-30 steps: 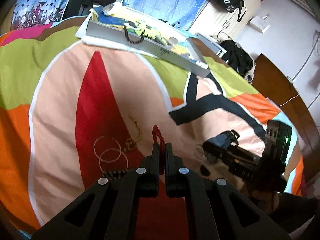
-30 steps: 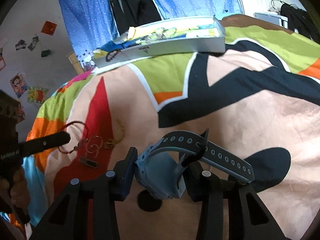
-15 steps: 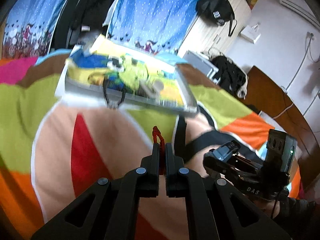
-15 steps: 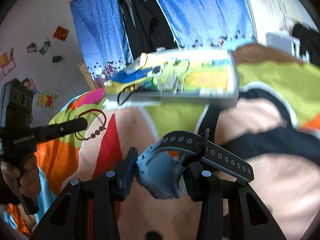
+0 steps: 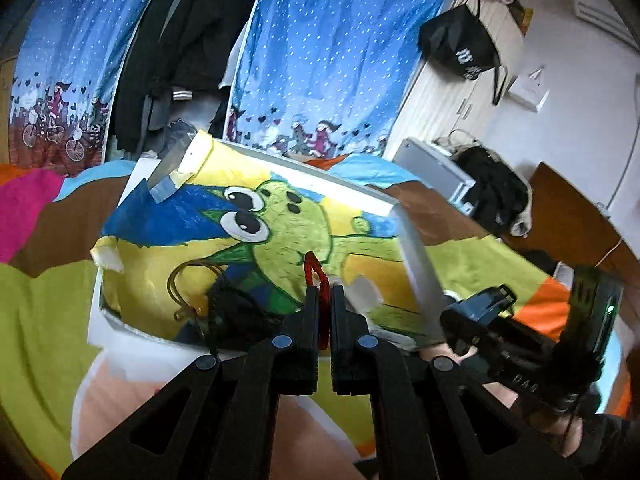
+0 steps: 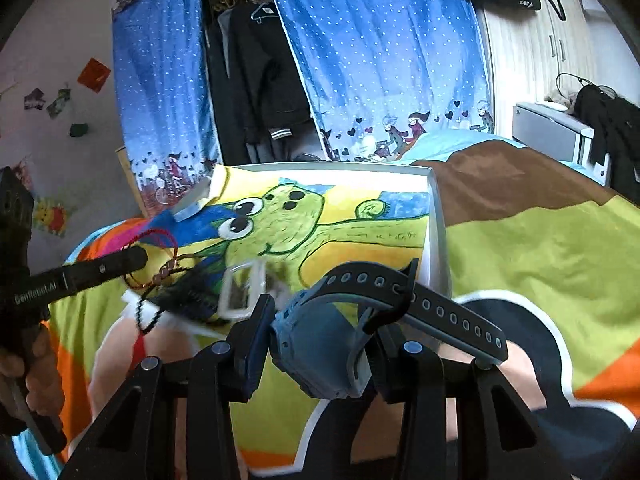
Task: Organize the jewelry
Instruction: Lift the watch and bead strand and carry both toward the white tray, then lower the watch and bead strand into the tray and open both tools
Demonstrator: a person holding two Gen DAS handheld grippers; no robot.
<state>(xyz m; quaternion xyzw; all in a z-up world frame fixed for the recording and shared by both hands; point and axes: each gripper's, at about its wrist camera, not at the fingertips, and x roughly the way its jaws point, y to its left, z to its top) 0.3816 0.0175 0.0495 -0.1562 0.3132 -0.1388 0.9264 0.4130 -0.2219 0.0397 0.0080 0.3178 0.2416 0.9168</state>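
1. Covering everything below, the quilt (image 6: 536, 256) spreads in green, orange, peach and brown patches, with a black shape outlined in white at the right wrist view's lower right.
2. Behind it hang blue dotted curtains (image 6: 376, 60) with a cartoon border, and dark clothes (image 6: 256, 80) show in the gap between them.
3. The tray (image 5: 416, 256) lies on the quilt near the curtains; it is white-walled and lined with a drawing of a green frog-like creature on yellow and blue.
4. The left gripper (image 5: 325, 300) hangs over the tray's near edge, jaws pressed together on a red cord (image 5: 314, 274) whose loop sticks up past the fingertips. In the right wrist view the cord hangs from the tips as a bracelet with a brown braided part, over the tray's left end.
5. The right gripper (image 6: 320, 328) is clamped on a blue-grey watch (image 6: 316, 344), pads against its case. The dark strap with its row of holes arches over the fingers toward the right. It hovers just short of the tray's near wall.
6. Inside the tray, at its left end, sit a dark beaded string (image 5: 236, 308) and a thin gold chain (image 5: 188, 284), close together.
7. A small clear box (image 6: 242, 292) is near them, blurred.
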